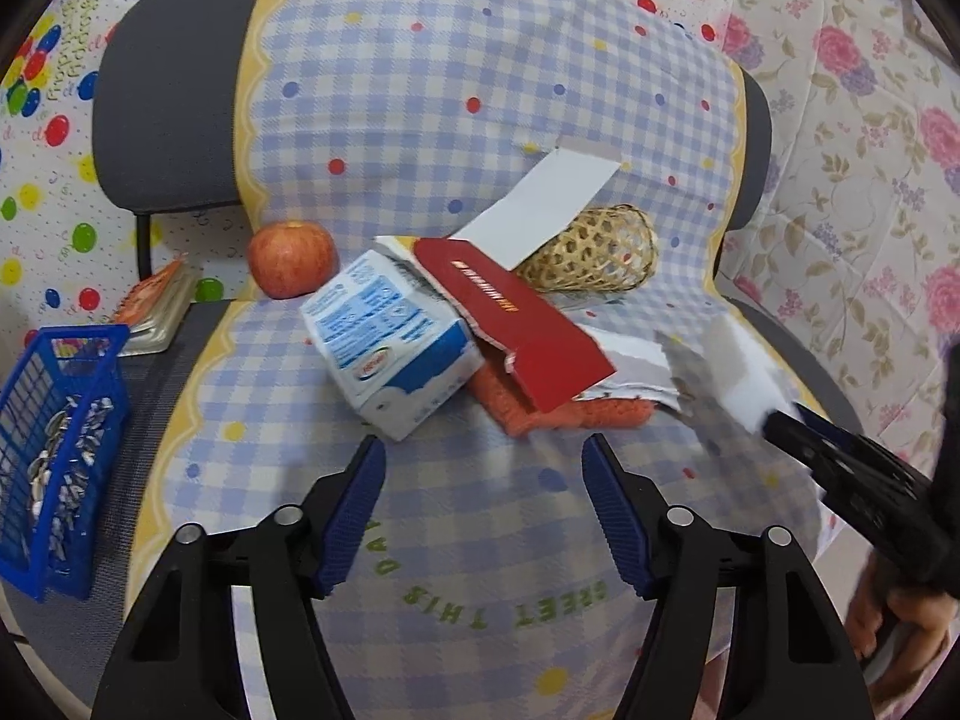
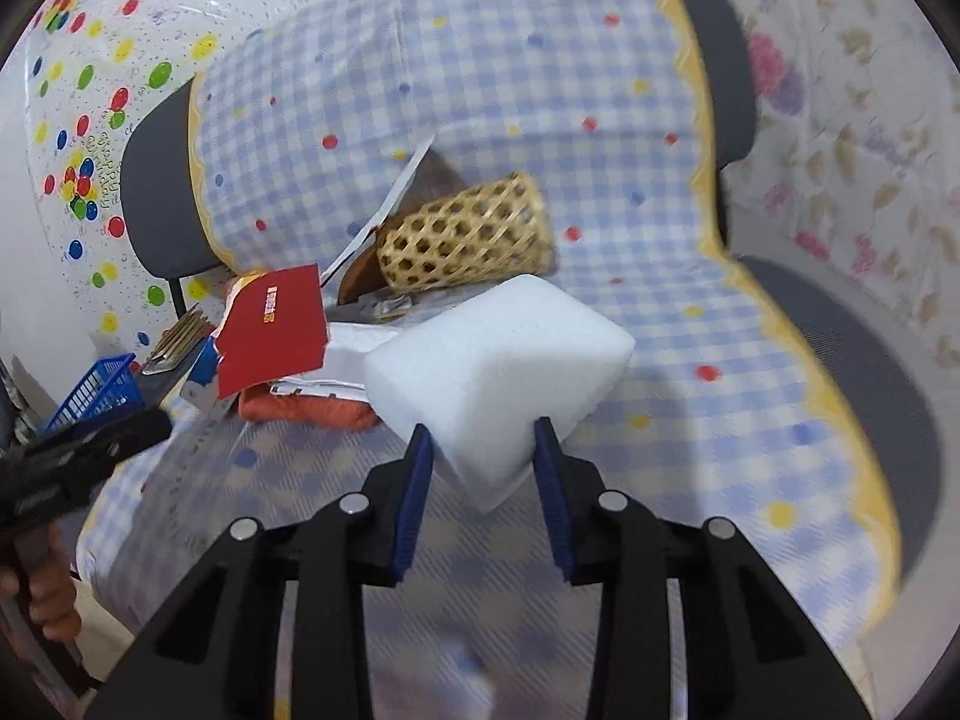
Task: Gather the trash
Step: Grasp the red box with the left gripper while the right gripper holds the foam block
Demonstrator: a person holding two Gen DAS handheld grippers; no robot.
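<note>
On a chair draped in blue checked cloth [image 1: 420, 90] lie a white-and-blue milk carton [image 1: 390, 336], a torn red cardboard sleeve [image 1: 522, 324] with a white flap, and an orange cloth [image 1: 570, 414]. My left gripper [image 1: 483, 462] is open and empty, just in front of the carton. My right gripper [image 2: 483, 441] is shut on a white foam block [image 2: 498, 366], held above the seat; it shows blurred at the right of the left wrist view [image 1: 738, 378]. The red sleeve [image 2: 270, 330] lies left of the block.
A blue plastic basket [image 1: 60, 450] with shiny scraps stands at the seat's left edge. An apple [image 1: 292, 258] and a woven bamboo cup [image 1: 594, 249] lying on its side rest by the backrest. A small booklet [image 1: 156, 312] lies at the left. Floral fabric [image 1: 870, 180] lies to the right.
</note>
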